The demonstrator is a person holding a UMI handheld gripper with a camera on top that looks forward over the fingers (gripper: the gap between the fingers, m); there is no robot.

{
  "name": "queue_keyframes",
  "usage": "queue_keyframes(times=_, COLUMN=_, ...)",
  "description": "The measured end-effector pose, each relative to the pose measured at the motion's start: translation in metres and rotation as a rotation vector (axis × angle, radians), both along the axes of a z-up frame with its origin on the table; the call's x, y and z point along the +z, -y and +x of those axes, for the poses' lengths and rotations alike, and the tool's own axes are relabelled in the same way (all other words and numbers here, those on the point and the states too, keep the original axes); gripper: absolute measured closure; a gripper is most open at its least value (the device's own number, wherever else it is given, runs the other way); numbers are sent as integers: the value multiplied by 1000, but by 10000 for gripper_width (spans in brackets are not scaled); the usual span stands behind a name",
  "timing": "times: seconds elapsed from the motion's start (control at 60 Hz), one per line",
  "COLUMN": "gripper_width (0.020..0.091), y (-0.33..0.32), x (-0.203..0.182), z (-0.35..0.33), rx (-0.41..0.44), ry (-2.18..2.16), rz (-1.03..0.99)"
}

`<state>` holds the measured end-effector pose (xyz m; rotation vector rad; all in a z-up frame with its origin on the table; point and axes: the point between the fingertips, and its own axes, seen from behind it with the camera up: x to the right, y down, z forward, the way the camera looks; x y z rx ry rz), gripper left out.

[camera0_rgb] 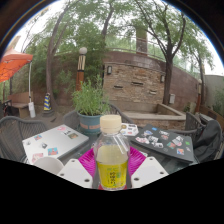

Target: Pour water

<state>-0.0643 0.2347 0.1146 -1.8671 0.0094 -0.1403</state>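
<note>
**Gripper view: bottle between the fingers**

Gripper (112, 168) closed on the clear bottle (111, 158), both magenta pads (88, 160) against its sides. Bottle upright, white cap on, yellowish liquid inside. Potted plant (90, 104) just behind the bottle on the desk (25, 130). Laptop (55, 141) left of the bottle; game board (165, 141) to its right.

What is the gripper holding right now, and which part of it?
A clear bottle of yellowish liquid, held between the fingers by its lower body; the cap end is free.
</note>
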Motion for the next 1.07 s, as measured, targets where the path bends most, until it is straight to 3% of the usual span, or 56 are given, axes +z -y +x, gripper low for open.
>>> queue_keyframes(times=0.133, gripper_width=715, y=8, x=-45, z=15, rx=-6, ry=-52, rz=-17)
queue_keyframes(times=0.267, gripper_width=715, y=12, x=-42, z=14, rx=29, ry=-78, rz=66)
queue_keyframes(times=0.333, gripper_width=664, y=17, x=-42, z=15, rx=28, ry=-109, rz=67)
queue_keyframes(times=0.417, gripper_width=550, y=22, x=-49, z=13, rx=27, ry=-109, rz=-8)
queue_keyframes(times=0.483, gripper_width=273, y=32, x=-61, z=13, rx=21, ry=-128, rz=-105)
queue_keyframes(times=0.5, gripper_width=240, y=35, x=-57, z=11, rx=21, ry=-136, rz=-107)
queue_keyframes(times=0.55, gripper_width=285, y=41, x=-49, z=10, rx=24, ry=-139, rz=-97)
queue_keyframes(times=0.717, gripper_width=276, y=95, x=-12, z=1, rx=-26, ry=-102, rz=-120)
queue_keyframes(times=0.9, gripper_width=273, y=171, x=52, z=-19, rx=-91, ry=-112, rz=-145)
queue_keyframes(times=1.067, gripper_width=270, y=233, x=104, z=-54, rx=-88, ry=-133, rz=-177)
